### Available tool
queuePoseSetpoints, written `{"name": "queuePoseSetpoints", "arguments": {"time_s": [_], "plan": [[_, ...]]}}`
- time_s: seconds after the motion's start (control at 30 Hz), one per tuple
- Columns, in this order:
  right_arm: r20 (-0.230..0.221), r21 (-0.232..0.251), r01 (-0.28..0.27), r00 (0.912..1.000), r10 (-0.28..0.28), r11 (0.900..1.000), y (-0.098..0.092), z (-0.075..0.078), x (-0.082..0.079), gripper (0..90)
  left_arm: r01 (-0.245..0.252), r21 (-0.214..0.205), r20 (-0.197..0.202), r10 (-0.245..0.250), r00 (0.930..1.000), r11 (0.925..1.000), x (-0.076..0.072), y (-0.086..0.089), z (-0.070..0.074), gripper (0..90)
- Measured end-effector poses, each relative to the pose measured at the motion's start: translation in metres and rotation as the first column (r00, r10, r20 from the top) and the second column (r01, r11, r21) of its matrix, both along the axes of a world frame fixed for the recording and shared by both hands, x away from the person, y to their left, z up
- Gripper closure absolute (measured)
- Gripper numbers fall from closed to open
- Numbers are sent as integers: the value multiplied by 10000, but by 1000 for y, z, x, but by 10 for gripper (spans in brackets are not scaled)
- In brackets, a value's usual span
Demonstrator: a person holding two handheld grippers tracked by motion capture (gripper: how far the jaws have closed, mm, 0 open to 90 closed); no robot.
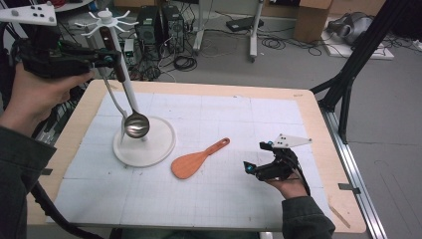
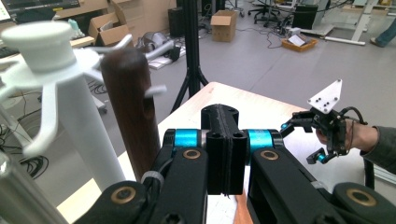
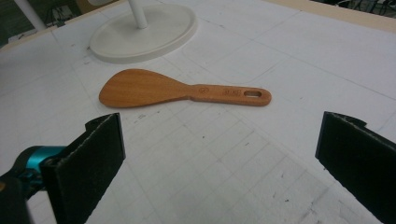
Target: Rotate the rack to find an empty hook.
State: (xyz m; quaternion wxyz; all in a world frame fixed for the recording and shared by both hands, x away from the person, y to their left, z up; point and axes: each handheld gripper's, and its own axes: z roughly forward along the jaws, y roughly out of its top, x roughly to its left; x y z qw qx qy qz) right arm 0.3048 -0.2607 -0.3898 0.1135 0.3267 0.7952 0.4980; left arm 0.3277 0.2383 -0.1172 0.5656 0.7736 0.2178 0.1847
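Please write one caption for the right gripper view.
Open tongs face a wooden rice paddle lying before the white stand base.

A light wooden table carries a white gridded mat that covers most of its top (a bare rim shows all round). On the mat stand the round white base of a utensil rack and, just beside it, a flat wooden spatula.

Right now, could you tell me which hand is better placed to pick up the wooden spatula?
Right: its open tongs face the wooden spatula closely, while the left tongs are shut up by the rack.
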Motion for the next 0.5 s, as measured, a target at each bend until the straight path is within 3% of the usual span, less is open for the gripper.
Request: {"name": "queuePoseSetpoints", "arguments": {"time_s": [0.2,0.43,0.5], "plan": [[-5,15,21,10000,-21,10000,0,0,-1,4,-134,-39,130,134,9998,9999,1,-5,11,895],[-52,-6,-50,10000,50,10000,1,-1,-1,4,-271,42,50,271,9996,9996,5,-4,10,895],[12,8,-54,10000,54,10000,0,-1,0,4,-367,-171,63,368,9993,9992,5,-2,10,895]]}}
